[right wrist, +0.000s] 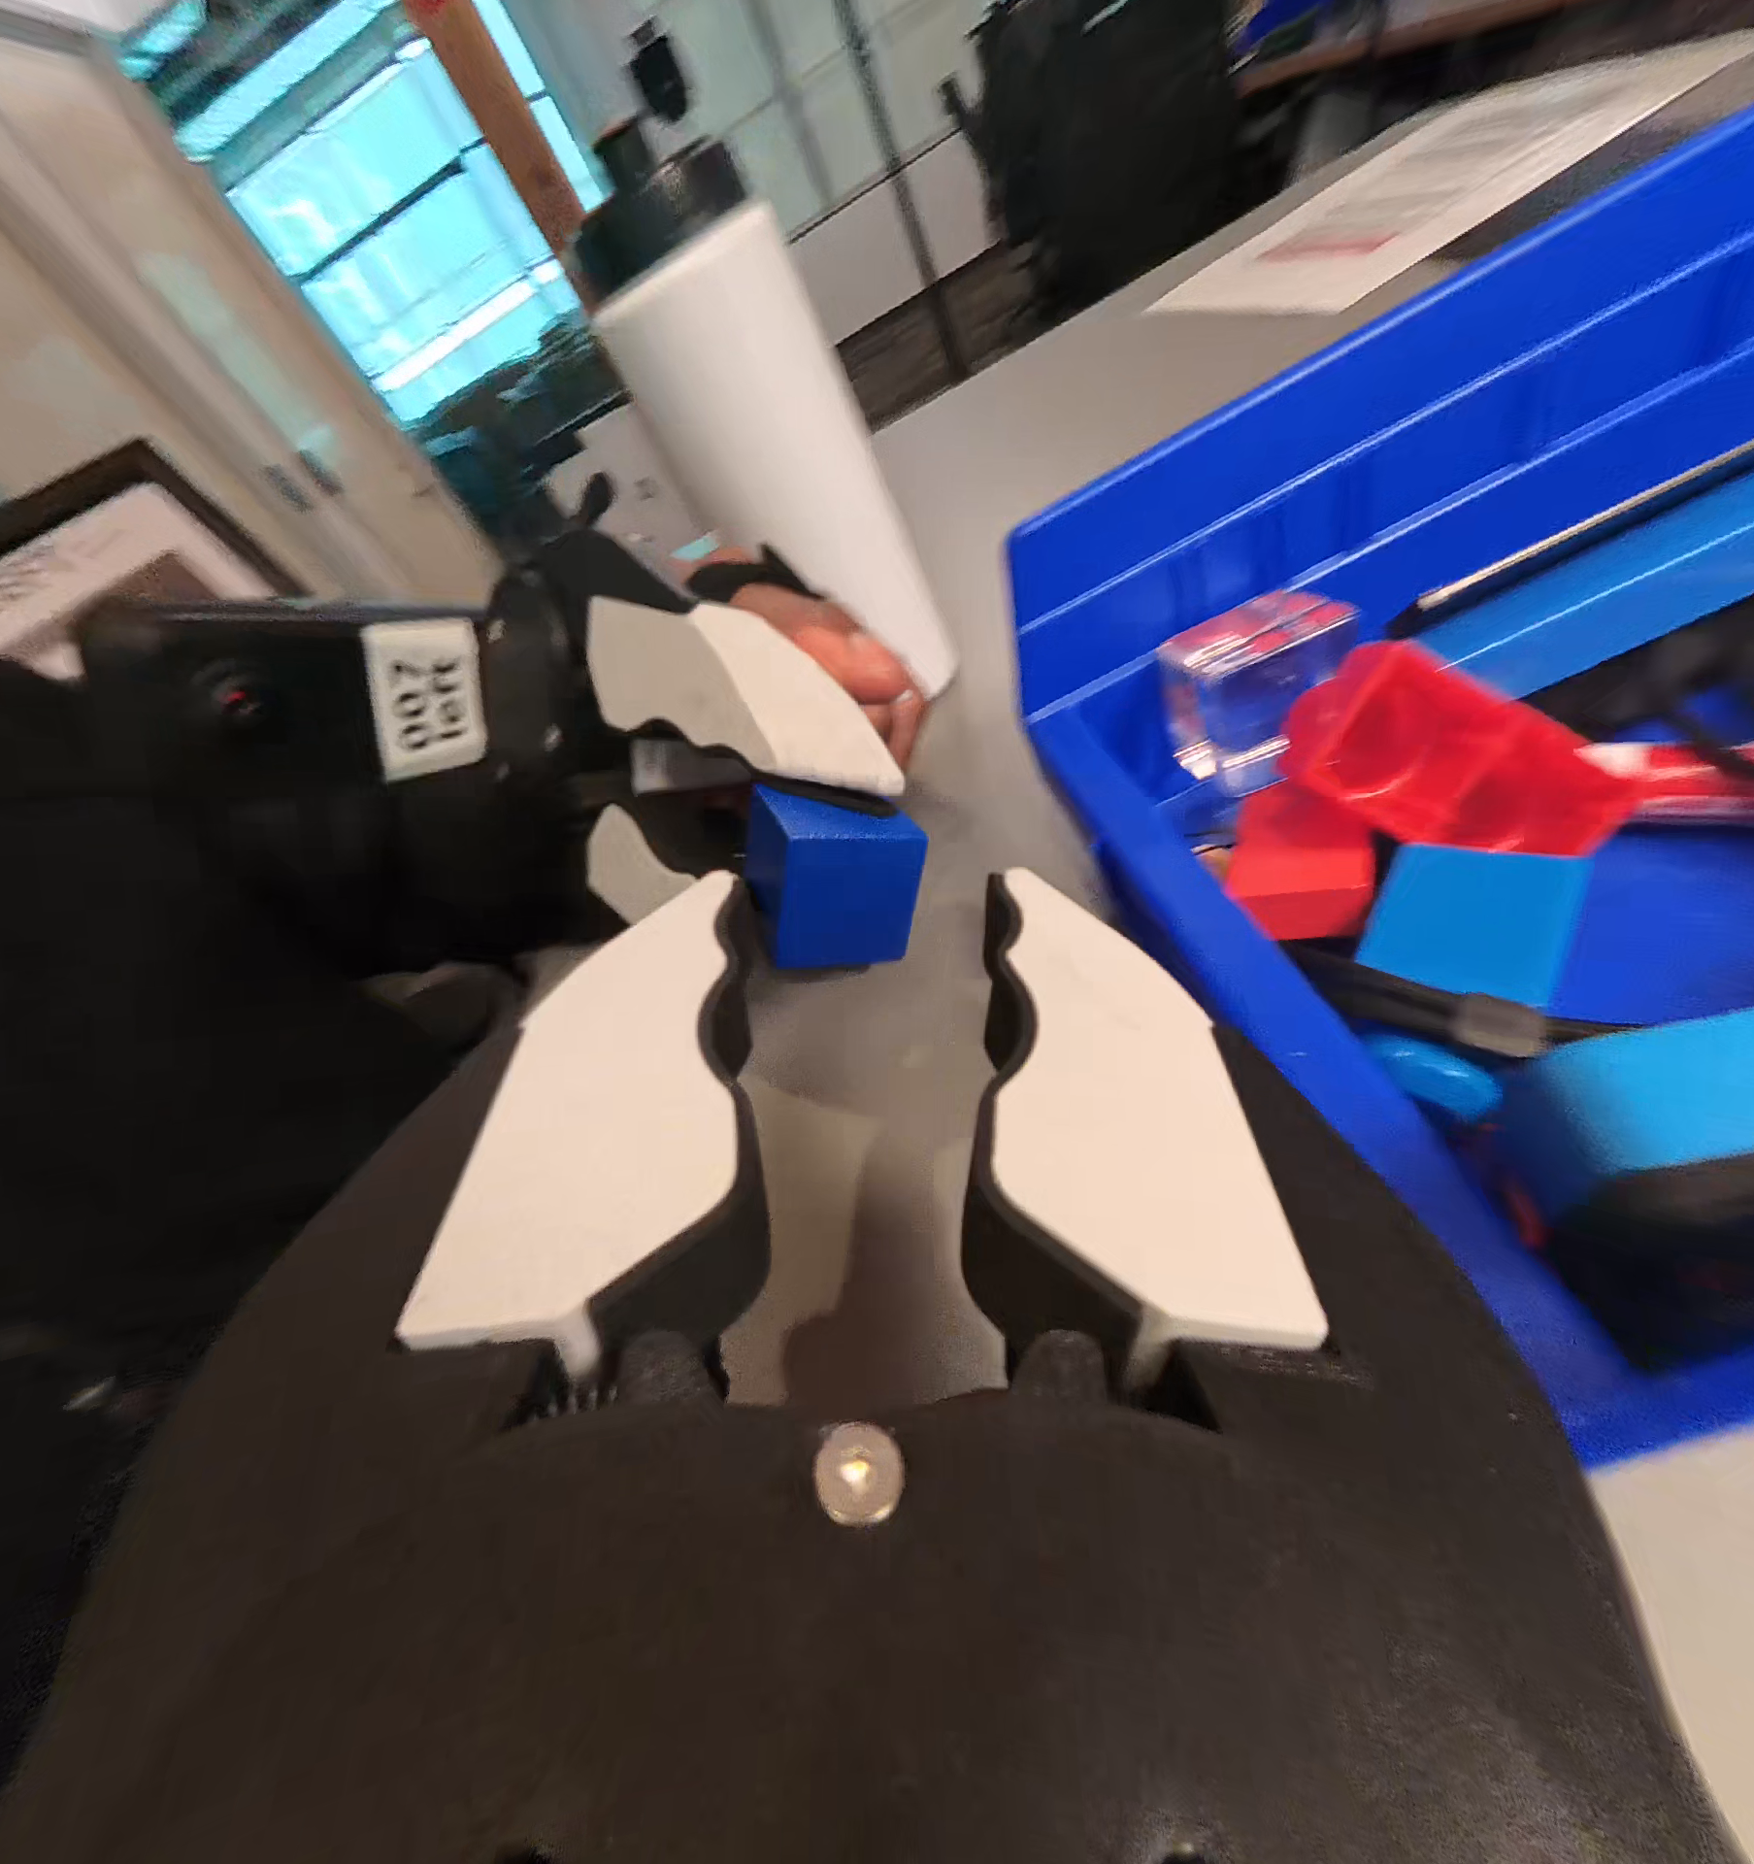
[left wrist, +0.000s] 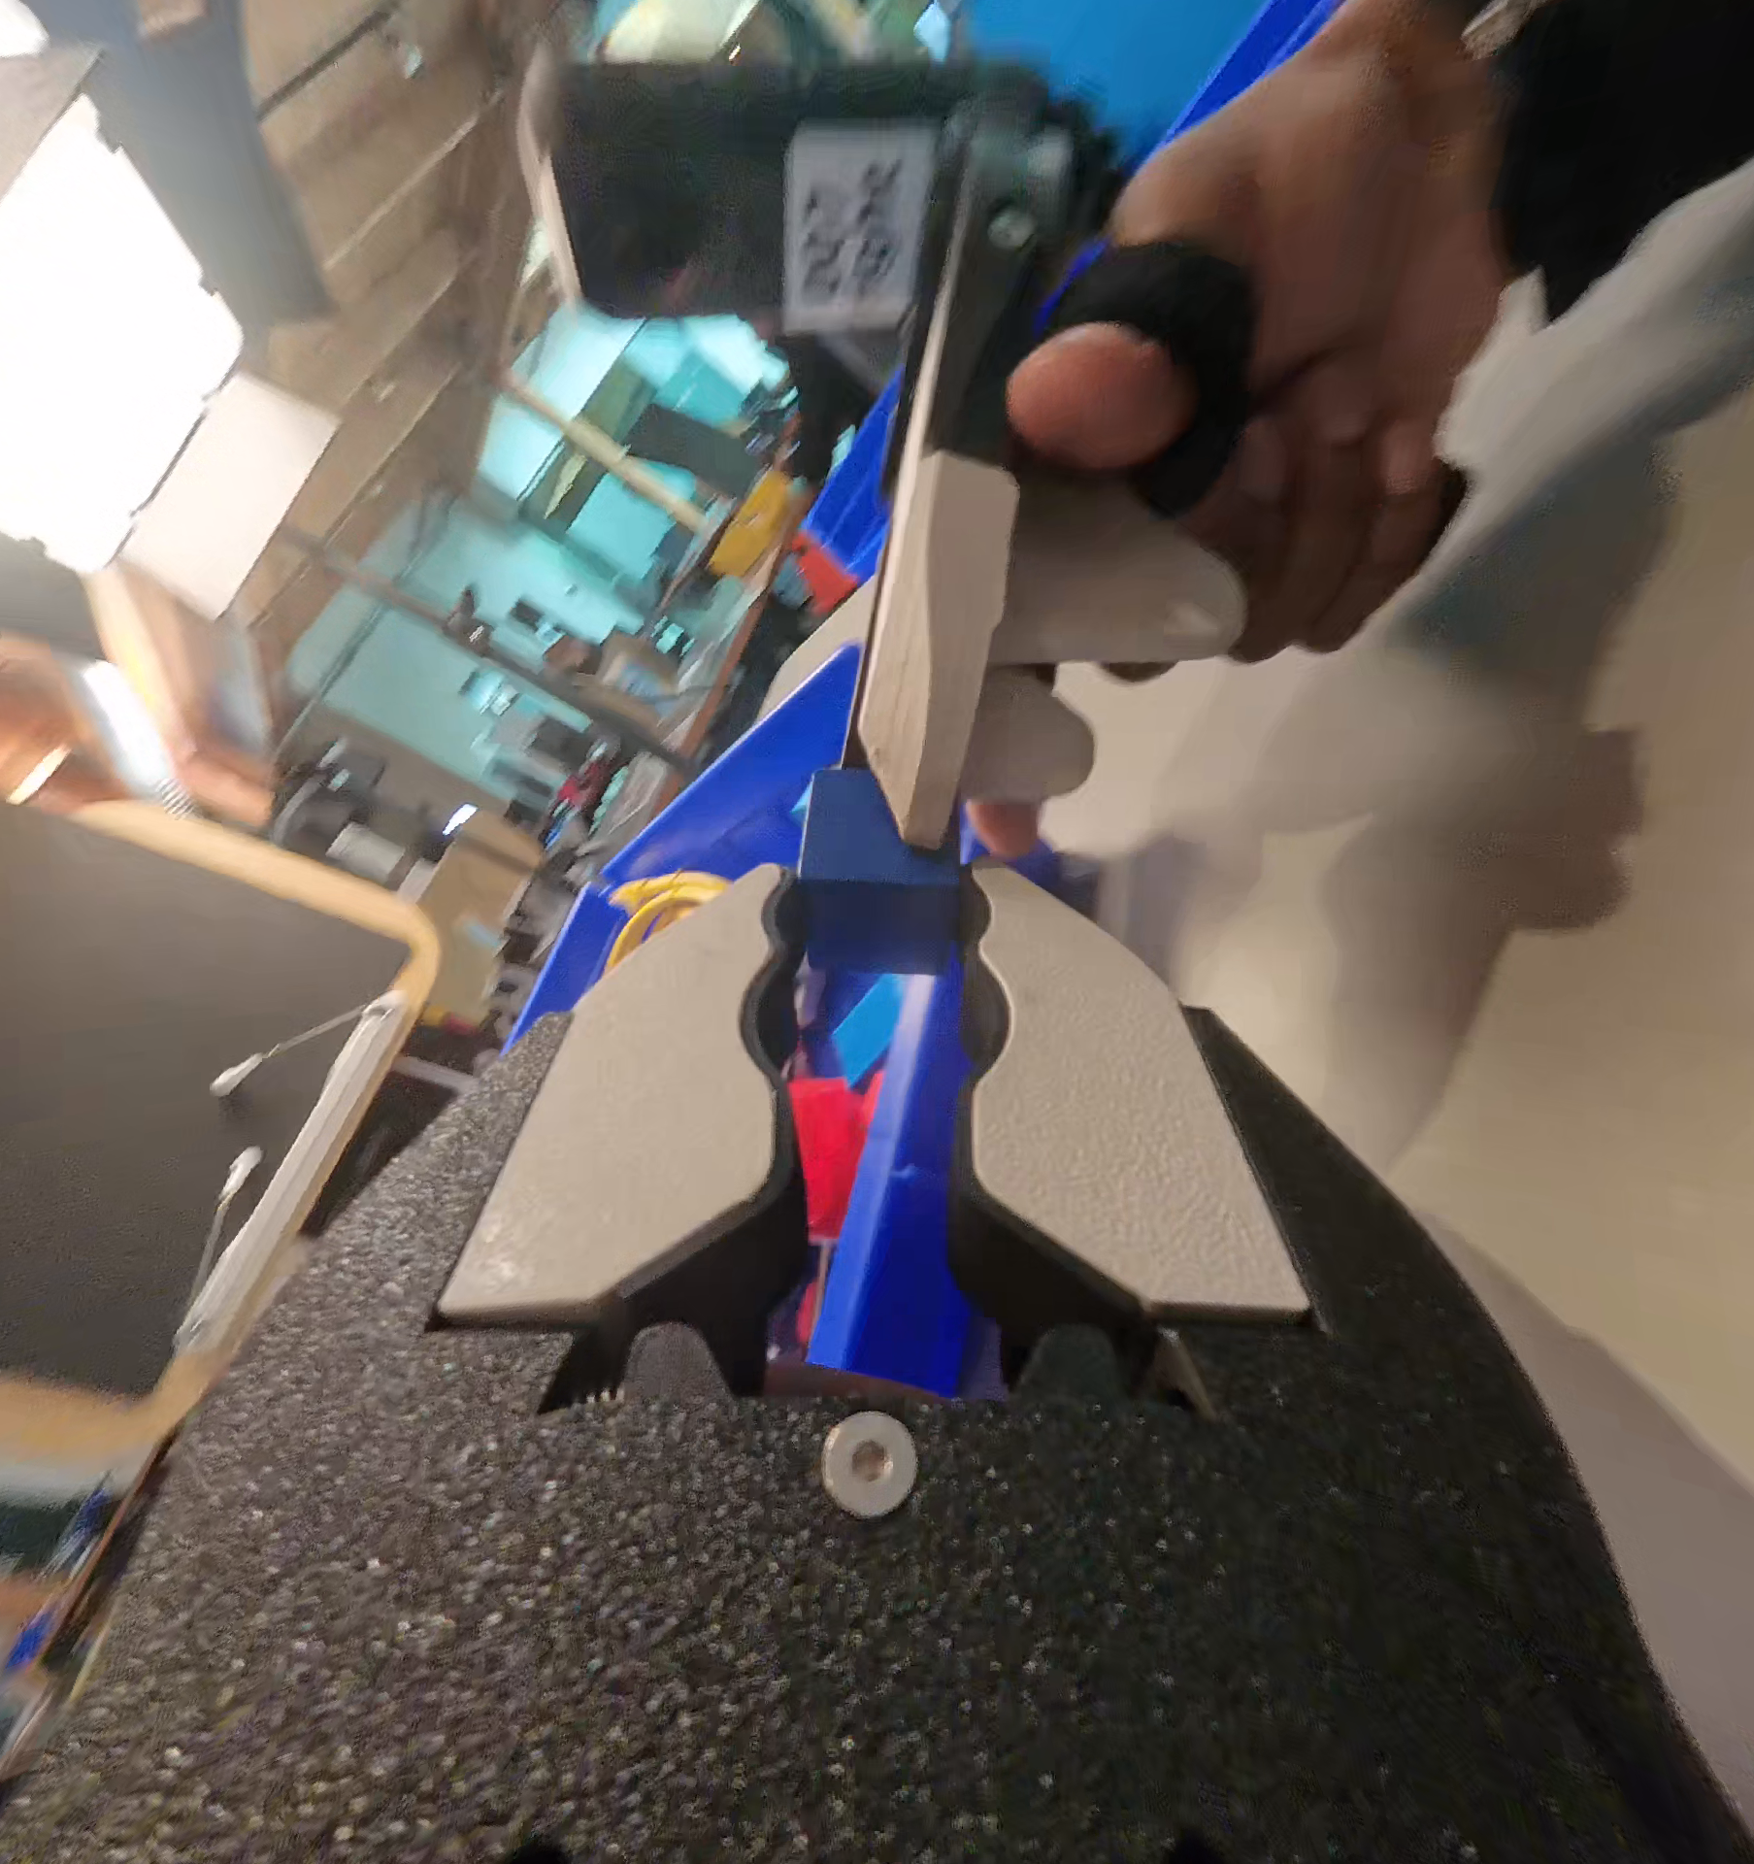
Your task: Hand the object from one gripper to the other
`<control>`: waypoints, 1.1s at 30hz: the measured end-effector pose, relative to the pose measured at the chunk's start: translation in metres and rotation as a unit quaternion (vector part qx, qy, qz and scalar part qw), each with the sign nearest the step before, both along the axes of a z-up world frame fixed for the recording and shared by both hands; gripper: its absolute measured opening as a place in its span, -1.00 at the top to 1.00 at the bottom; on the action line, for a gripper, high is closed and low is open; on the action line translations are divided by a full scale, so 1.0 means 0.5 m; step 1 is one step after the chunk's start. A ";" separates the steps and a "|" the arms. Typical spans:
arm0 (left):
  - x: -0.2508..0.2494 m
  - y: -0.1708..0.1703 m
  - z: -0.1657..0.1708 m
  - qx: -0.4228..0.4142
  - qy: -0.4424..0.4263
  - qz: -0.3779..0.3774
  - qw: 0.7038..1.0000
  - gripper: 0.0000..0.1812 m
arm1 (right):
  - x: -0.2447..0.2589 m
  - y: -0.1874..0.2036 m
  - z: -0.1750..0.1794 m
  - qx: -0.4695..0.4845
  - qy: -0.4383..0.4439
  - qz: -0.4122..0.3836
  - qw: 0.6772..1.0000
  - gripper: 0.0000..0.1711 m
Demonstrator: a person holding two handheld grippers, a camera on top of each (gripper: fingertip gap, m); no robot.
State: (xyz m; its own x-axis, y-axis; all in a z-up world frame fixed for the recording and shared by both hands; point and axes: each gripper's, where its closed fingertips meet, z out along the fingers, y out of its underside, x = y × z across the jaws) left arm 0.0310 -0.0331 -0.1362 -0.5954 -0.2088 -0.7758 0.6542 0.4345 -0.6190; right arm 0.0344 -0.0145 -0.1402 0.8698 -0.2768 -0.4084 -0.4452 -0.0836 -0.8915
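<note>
My left claw (left wrist: 878, 898) is clamped on the blue cube (right wrist: 837, 876). My right claw (right wrist: 862, 893) is spread wide, its left finger touching the cube. Blue bin (right wrist: 1104, 787) wall close right; bare worktop (right wrist: 1014, 424) beyond.

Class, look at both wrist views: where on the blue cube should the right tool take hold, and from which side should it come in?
Grip the blue cube on its two free faces crossways to those the left tool clamps. The right tool, open, should close on the half sticking out past the left fingers. Flat parallel faces suit its pads.
</note>
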 end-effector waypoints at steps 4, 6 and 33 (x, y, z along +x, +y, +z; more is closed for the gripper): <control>0.054 0.022 0.005 0.003 -0.052 0.114 0.992 0.68 | 0.044 -0.027 0.035 -0.063 -0.170 -0.129 0.975 0.51; 0.066 0.028 0.003 0.016 -0.078 0.150 0.985 0.68 | 0.043 -0.025 0.042 -0.108 -0.244 -0.157 0.951 0.52; 0.029 0.028 -0.034 -0.066 0.458 0.019 0.886 0.37 | 0.045 -0.015 -0.053 -0.335 -0.379 -0.129 0.853 0.63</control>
